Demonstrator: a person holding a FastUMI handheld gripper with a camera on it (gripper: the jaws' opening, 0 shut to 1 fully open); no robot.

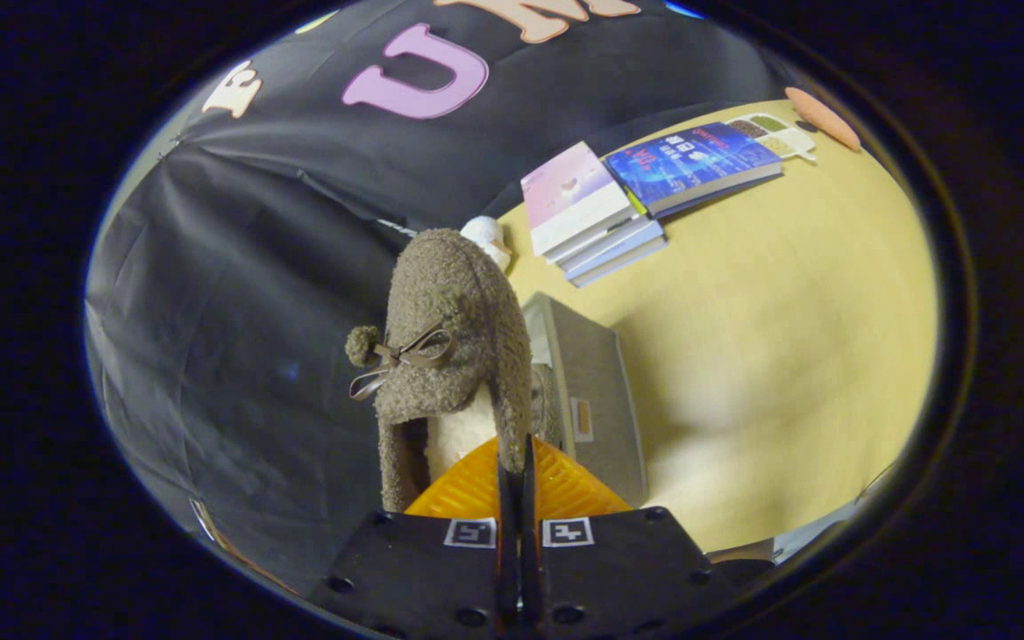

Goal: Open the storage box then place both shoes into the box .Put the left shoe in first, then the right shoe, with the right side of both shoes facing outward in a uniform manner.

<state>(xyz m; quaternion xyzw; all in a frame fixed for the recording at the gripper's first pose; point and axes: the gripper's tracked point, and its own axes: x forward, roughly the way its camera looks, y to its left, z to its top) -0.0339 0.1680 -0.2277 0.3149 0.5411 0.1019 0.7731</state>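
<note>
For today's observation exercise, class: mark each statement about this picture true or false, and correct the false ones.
1. The tongs are closed on a fuzzy brown slipper. True.
2. The slipper has a small bow and a pompom. True.
3. The slipper lies flat on the table. False: it is held up off the wooden table, in the tongs.
4. A grey box sits just beyond the slipper. True.
5. The books are stacked on top of the box. False: they lie on the table, farther away near the black cloth wall.
</note>
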